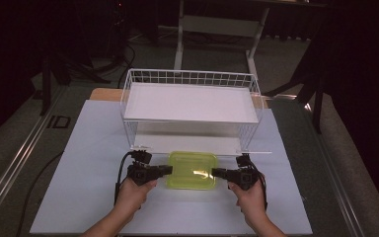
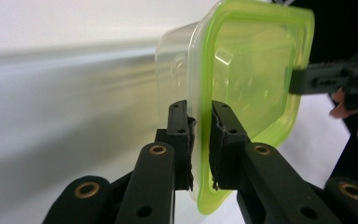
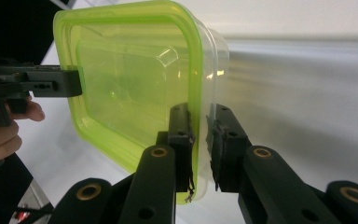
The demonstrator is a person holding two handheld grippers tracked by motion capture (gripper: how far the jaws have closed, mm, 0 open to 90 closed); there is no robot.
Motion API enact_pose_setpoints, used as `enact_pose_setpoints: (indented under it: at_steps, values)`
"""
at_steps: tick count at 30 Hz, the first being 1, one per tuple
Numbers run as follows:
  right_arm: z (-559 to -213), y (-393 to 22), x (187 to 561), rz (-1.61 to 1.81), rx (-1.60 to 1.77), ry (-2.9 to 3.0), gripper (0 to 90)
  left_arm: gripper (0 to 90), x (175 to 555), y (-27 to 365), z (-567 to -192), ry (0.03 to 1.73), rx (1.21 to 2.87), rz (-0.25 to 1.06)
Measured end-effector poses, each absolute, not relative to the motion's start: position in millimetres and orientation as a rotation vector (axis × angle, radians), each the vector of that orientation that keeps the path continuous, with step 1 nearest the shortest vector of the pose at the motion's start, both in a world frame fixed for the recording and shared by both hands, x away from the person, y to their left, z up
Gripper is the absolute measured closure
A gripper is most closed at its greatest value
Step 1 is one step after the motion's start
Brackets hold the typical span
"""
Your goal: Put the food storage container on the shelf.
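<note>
Fingers (image 2: 179,140) of both grippers nearly closed, clamped on green-lidded container's (image 1: 192,170) opposite rims

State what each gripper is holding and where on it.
Both hold the green-lidded container: the left gripper pinches the lid's rim at its left end, the right gripper the rim at its right end.

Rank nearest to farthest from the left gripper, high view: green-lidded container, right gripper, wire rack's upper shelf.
1. green-lidded container: gripped at its left edge by the left gripper.
2. right gripper: at the container's opposite edge.
3. upper shelf: behind, in the wire rack.
</note>
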State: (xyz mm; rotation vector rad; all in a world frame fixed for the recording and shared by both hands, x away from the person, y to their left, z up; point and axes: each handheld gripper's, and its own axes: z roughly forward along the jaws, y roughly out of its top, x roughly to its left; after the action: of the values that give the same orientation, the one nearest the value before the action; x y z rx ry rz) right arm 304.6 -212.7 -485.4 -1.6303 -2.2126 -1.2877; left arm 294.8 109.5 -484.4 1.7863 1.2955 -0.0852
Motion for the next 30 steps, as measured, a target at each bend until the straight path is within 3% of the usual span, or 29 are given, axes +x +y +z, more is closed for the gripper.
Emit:
enact_pose_setpoints:
  at_steps: [11, 30]
  values:
    - [-455.9, -202.6, 339.8, -1.403, -1.661, -2.23, 79.8, 80.7, 323.2, 115.0, -457.5, 1.259, 1.742, 0.015]
    - [-483.7, -192.7, 378.9, -1.396, -1.756, -2.26, 79.6, 80.7, 368.2, 115.9, -497.7, 1.278, 1.69, 0.055]
